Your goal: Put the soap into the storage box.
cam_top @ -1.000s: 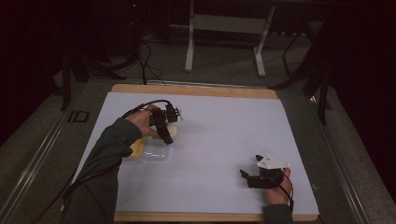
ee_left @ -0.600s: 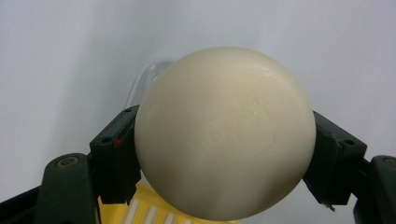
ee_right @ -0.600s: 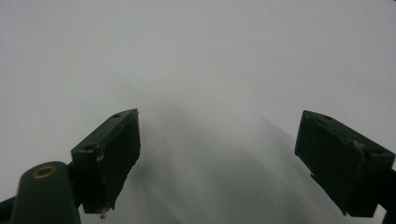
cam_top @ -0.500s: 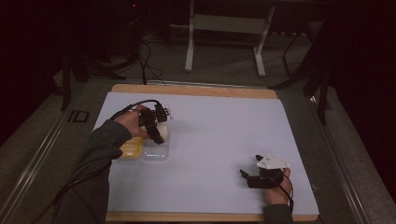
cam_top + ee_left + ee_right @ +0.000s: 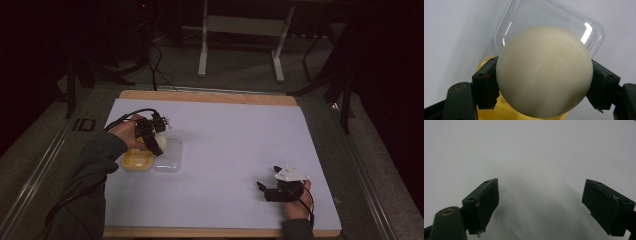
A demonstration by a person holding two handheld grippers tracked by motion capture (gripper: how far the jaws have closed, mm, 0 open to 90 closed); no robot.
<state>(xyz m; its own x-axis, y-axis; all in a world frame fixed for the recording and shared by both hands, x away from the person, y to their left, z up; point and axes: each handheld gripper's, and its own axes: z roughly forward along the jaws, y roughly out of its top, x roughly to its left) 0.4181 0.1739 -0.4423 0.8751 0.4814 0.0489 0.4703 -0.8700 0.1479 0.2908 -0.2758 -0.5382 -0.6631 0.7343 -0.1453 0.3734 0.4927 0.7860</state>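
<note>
- White table sheet covers a wooden-edged table, dark floor around it.
- Left gripper at left side of sheet, mid-depth, held by the person's left hand, green sleeve coming in from the near left.
- Left gripper pinches a cream ball; in the left gripper view both black jaws press against the ball's sides, ball sits between them.
- In the high view the cream ball shows as a pale spot at the gripper tip, above the containers.
- Yellow tray lies on the sheet just near-left of the gripper; clear plastic lid lies touching its right side, possibly hinged, cannot tell.
- In the left gripper view the clear plastic lid is behind and beyond the ball, yellow tray shows under and beside the ball at the bottom edge.
- Cannot tell whether the ball touches the tray or hangs above it.
- Right gripper at near right of sheet, well apart from the containers, held by the right hand, grey plate on top.
- Right gripper jaws stand spread wide, nothing between them; right gripper view shows bare white sheet past the two jaws.
- Black cable trails from the left gripper over the sheet's left edge.
</note>
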